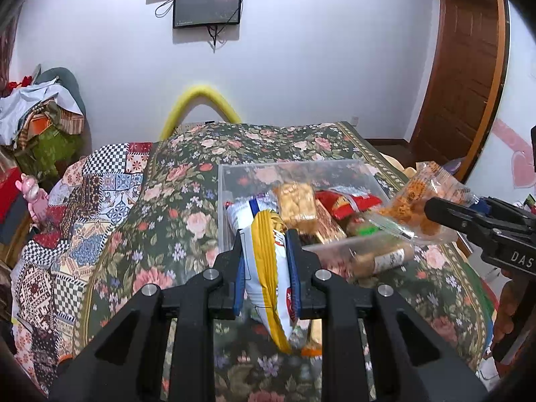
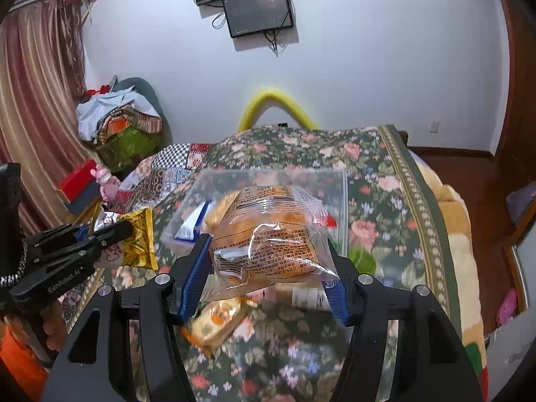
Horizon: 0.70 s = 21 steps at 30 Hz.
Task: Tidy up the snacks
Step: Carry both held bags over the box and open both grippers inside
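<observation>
the snacks: our left gripper [image 1: 266, 261] is clamped on a white and yellow packet [image 1: 268, 281], our right gripper [image 2: 264, 268] holds a clear bag of orange snacks [image 2: 268, 238], both above the floral bedcover [image 1: 174, 201], near the clear box [image 1: 231, 181].

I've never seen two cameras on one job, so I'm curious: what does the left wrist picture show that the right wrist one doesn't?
Only the left wrist view: the wooden door and the red snack packet in the clear plastic bin.

Only the right wrist view: the striped curtain and a small orange-and-yellow packet lying on the bedspread.

Both: the floral bedspread, the bin, the left claw shut on a white-and-yellow bag, and the right claw shut on a clear bag of orange snacks.
</observation>
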{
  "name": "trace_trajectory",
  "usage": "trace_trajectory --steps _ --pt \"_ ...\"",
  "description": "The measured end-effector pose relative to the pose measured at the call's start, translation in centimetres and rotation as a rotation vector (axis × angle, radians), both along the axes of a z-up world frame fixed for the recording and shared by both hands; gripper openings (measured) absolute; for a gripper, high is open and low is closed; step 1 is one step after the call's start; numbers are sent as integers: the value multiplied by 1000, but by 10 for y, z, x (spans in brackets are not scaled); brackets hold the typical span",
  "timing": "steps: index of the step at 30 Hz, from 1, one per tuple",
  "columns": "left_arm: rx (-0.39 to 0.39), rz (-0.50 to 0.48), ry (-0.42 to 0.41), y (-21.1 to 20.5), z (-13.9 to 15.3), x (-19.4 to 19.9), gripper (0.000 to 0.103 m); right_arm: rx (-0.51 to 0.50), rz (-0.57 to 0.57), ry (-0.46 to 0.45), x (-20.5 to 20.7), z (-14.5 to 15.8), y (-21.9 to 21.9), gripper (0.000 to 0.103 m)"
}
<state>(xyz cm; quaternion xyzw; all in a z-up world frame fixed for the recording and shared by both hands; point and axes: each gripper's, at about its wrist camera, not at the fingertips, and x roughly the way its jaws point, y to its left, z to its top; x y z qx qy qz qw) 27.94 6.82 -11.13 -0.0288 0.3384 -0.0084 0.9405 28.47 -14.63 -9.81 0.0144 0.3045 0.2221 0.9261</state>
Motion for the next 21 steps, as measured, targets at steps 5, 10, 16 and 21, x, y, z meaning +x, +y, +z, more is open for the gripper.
trace_trajectory --steps 5,10,16,21 --pt "21 5 -6 -1 2 21 21 5 -8 -20 17 4 4 58" --pt "35 9 -6 -1 -1 40 21 -2 -22 -14 39 2 9 58" --pt "53 16 5 -2 -7 69 21 -13 -34 22 69 -7 17 58" --pt "36 37 20 4 -14 98 21 -41 -36 51 90 -19 27 58"
